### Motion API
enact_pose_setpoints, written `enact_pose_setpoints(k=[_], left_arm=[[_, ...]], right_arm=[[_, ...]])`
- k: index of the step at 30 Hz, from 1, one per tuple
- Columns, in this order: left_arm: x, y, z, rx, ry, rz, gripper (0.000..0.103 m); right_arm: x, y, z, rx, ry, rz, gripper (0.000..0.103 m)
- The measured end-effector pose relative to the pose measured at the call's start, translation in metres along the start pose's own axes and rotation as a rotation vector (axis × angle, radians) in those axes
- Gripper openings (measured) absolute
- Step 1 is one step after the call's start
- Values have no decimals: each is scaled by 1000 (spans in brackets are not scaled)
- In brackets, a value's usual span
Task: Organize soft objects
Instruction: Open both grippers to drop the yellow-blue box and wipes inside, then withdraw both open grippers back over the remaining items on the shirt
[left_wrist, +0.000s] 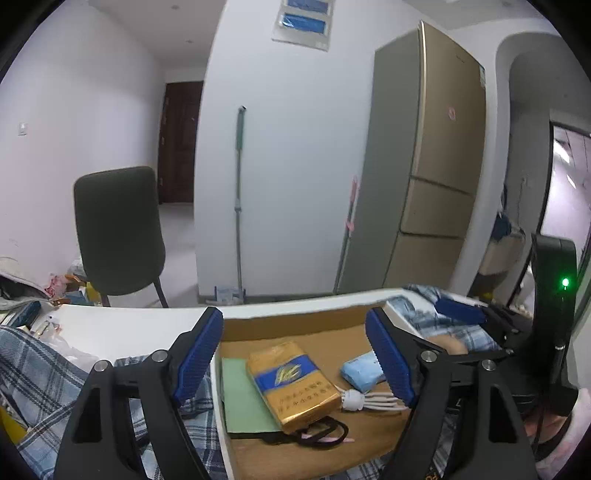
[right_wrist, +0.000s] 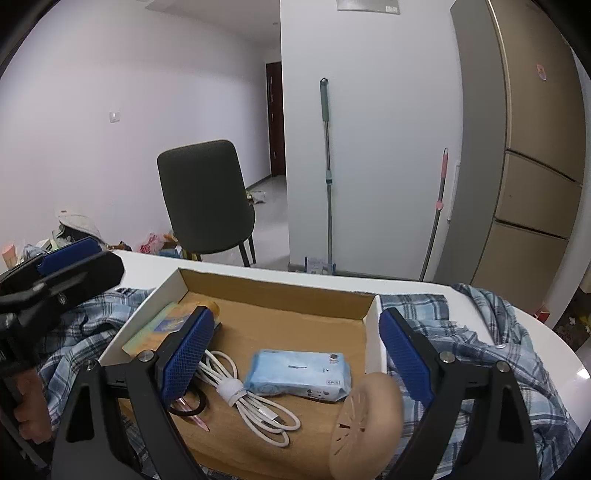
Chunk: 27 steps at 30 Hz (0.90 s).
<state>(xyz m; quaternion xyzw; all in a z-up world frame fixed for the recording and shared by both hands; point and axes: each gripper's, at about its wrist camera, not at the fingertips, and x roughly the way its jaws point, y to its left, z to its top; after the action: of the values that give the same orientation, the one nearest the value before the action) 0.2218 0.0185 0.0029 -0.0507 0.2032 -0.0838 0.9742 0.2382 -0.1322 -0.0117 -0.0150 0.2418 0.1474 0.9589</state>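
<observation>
The left gripper (left_wrist: 295, 354) and the right gripper (right_wrist: 297, 354) are both hovering over the cardboard box (right_wrist: 280, 295) with fingers spread wide, grasping nothing. The blue tissue pack (right_wrist: 299, 374) is lying flat on the box floor, touching the coiled white cable (right_wrist: 247, 398). It is probably light and squashy (its wrapper may slip), so gripping across its short sides seems safest.

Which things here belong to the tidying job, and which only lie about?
Job: box, wipes pack, tan puff, plaid shirt.
Lying about: chair, mop, fridge, cable, gold pack.
</observation>
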Motion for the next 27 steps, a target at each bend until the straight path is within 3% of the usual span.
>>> enact_pose_setpoints(k=[12,15,18,20,23,27], left_arm=[[-54,-23,35,43,-117,0,81],[-78,-30,42,79,-167,25,85],[-101,-32,46,75,-205,22,89],[-119,-31,46,57,-240,20,103],[-149,-31,40,61,-317,58,103],[-178,-34,32,91,-325,54,103]], right_arm=[[-58,13,33,8,-132,-9,93],[-80,20,37,-11,-168,-9,94],[-107,26,40,-24,-223,-11,103],[-123,29,41,-18,-254,-10,103],[-143,29,39,-4,-284,-6,103],[-165,33,34,-12,-311,-5,103]])
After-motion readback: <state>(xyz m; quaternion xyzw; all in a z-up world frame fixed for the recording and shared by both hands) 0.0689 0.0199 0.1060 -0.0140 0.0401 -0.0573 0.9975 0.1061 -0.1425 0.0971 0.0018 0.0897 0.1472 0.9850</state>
